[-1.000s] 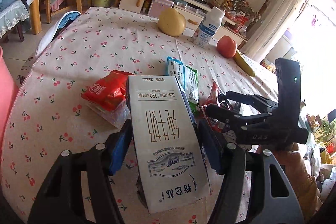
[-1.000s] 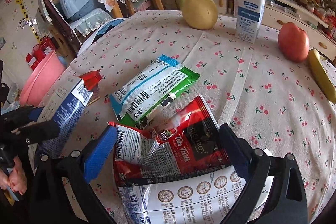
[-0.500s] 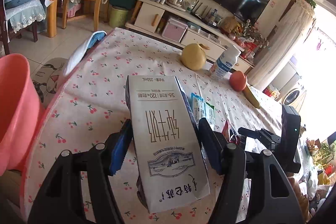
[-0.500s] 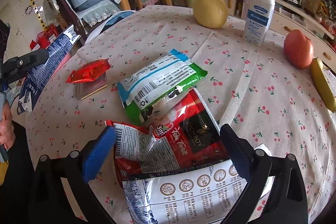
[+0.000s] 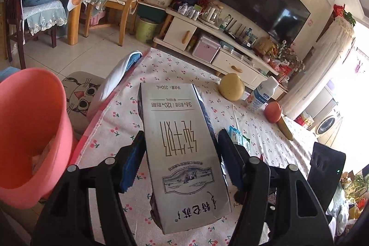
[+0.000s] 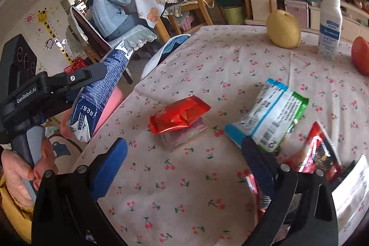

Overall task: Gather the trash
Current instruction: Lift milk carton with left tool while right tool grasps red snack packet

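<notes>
A grey and blue milk carton [image 5: 182, 142] hangs above the table's left edge with my left gripper [image 5: 181, 153] shut on it, blue pads pressing both sides. A pink bucket [image 5: 27, 121] stands on the floor just left of it. In the right wrist view the same carton [image 6: 99, 93] shows at the left, over the bucket's rim. My right gripper [image 6: 184, 165] stands open over bare cloth with nothing between its fingers. Beyond it lie a red wrapper [image 6: 180, 114], a green and white packet [image 6: 274, 117] and a red and black packet [image 6: 320, 153].
A cherry-print tablecloth [image 6: 207, 66] covers the table. A pear [image 6: 283, 29], a white bottle [image 6: 329, 27], a red fruit [image 6: 362, 57] and a banana [image 5: 284, 129] sit at the far side. A white packet [image 6: 355, 186] lies at the lower right. A person [image 6: 108, 10] sits at another table.
My left gripper has carried the carton up and left, from over the wrappers to the table edge beside the pink bucket. My right gripper has swung left, off the red and black packet.
</notes>
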Motion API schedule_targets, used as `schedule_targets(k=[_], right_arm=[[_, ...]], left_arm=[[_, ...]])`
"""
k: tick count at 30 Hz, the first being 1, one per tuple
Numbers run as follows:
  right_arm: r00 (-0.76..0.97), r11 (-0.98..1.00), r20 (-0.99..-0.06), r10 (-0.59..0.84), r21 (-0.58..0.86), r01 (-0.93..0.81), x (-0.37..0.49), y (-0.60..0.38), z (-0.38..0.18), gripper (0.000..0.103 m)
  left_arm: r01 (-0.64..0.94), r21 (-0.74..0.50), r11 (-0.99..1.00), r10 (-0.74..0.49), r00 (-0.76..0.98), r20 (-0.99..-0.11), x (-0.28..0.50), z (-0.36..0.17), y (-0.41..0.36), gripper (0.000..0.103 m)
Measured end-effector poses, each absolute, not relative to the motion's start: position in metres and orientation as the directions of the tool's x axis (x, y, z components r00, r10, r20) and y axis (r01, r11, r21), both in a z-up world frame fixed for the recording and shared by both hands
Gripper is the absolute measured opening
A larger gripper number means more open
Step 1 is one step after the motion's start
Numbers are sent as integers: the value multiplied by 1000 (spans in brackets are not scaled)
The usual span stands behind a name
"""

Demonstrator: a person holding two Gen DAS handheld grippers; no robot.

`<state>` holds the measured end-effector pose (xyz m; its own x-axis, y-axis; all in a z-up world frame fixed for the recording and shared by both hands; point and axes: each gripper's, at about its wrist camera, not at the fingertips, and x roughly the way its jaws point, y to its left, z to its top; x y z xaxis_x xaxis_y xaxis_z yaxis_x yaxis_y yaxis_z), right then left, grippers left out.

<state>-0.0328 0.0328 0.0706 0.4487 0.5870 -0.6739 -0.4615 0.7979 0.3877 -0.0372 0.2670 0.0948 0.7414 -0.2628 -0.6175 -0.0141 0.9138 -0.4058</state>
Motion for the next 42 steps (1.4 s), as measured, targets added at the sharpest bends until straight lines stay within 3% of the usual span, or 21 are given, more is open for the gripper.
schedule_targets(k=[3, 9, 11, 15, 23, 42], right_arm=[[431, 792, -672, 602, 431, -433, -24, 51, 64, 96], [460, 828, -696, 551, 388, -405, -2, 84, 56, 90], [458, 838, -713, 532, 363, -408, 5, 94, 52, 83], [479, 861, -729, 490, 315, -400, 12, 105, 44, 78], [554, 907, -741, 381, 183, -379, 12, 109, 38, 49], [636, 938, -695, 334, 177, -299, -15, 73, 60, 48]], left_arm=[[-37, -412, 911, -246, 752, -612, -37, 97, 278, 65], [-51, -434, 899, -249, 756, -605, -36, 99, 293, 65], [-48, -435, 899, -251, 758, -603, -37, 100, 295, 65], [-46, -438, 898, -254, 758, -601, -38, 100, 297, 65], [-42, -453, 890, -269, 754, -599, -39, 99, 303, 65], [-24, -451, 892, -282, 751, -597, -45, 97, 305, 65]])
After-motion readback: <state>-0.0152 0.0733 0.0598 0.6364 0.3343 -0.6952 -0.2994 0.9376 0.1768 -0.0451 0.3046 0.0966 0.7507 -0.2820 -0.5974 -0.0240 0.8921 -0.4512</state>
